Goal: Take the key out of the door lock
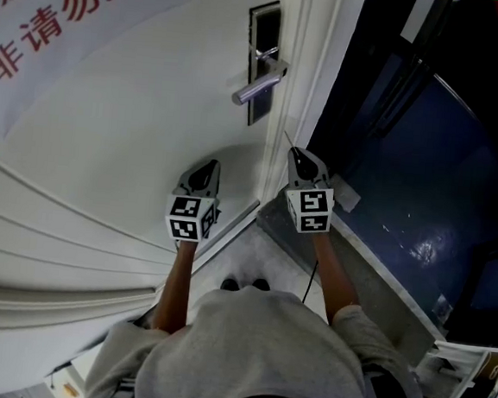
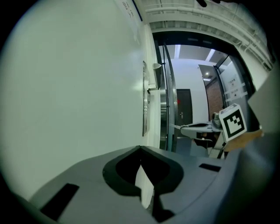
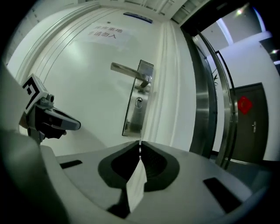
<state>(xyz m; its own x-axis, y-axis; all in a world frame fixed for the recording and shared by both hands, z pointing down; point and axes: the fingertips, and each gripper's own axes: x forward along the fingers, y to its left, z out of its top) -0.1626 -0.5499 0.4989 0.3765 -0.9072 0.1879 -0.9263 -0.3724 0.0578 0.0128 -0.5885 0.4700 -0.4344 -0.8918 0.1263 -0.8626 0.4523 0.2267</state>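
The steel lock plate (image 1: 261, 60) with its lever handle (image 1: 260, 86) sits on the white door (image 1: 134, 123). In the right gripper view the plate (image 3: 134, 111) shows a keyhole (image 3: 138, 103) below the handle (image 3: 127, 69). My right gripper (image 1: 298, 153) hangs below and right of the lock, well off the door. It is shut on a thin metal key (image 1: 288, 140) that pokes from its tip (image 3: 140, 146). My left gripper (image 1: 208, 166) is shut and empty, close to the door face, left of the right one. Its jaws (image 2: 141, 148) point along the door.
A paper sign with red characters (image 1: 57, 12) hangs on the door's upper left. The door edge and a steel frame (image 3: 205, 109) stand to the right, with dark blue floor (image 1: 406, 190) beyond. A dark door with a red mark (image 3: 247, 118) lies farther off.
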